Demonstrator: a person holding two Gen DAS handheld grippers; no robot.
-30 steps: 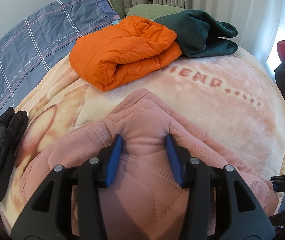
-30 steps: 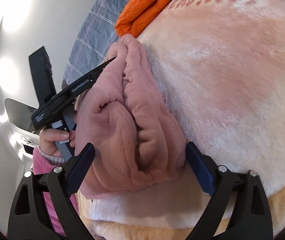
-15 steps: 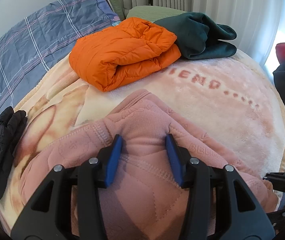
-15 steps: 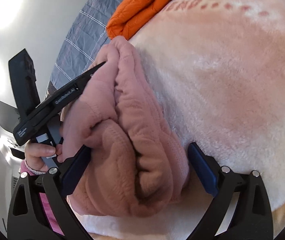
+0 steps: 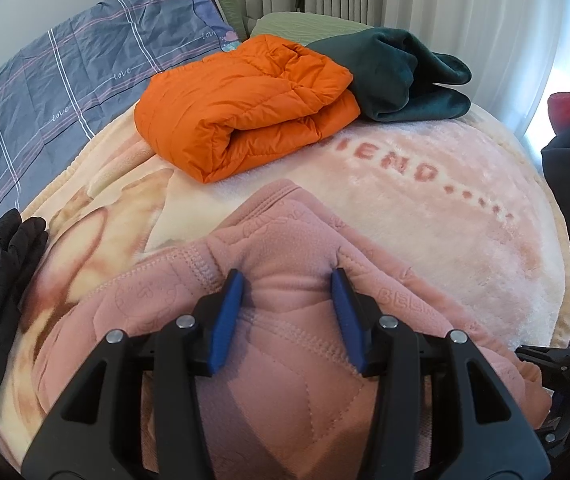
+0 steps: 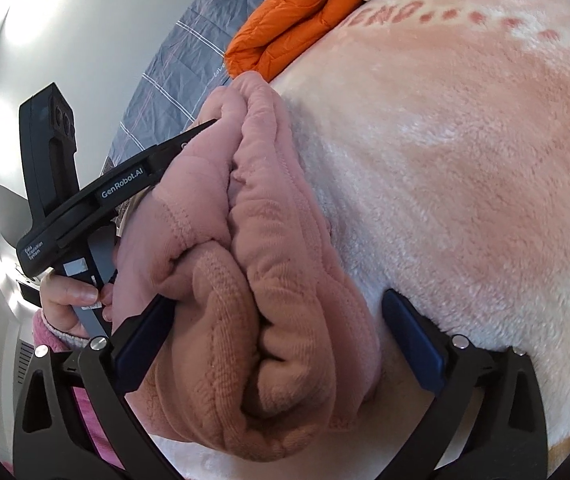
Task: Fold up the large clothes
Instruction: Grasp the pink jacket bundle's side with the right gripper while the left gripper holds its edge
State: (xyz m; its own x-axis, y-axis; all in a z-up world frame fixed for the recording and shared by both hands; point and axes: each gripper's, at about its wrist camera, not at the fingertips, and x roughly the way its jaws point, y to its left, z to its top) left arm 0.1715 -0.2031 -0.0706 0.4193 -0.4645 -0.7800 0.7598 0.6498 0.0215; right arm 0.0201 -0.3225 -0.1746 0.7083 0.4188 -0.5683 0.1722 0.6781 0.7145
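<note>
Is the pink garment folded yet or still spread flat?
Folded into a thick bundle: the pink garment shows stacked layers at its end, lying on the blanket, with the left gripper pinching a ridge.

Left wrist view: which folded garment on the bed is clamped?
The pink fleece garment, pinched by the left gripper; the orange puffer jacket and dark green fleece lie untouched behind.

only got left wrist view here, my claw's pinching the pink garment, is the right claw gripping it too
Observer: No. The right claw is open and its jaws have just been opening. The folded end of the pink garment sits between the pads, not pinched.
Operator: is that end tidy
Observer: It is bunched in thick stacked rolls on the blanket.
Operator: my grip look ok from there
Observer: From the side, the left claw has its tip sunk into the upper fold, with a hand on its handle.
</note>
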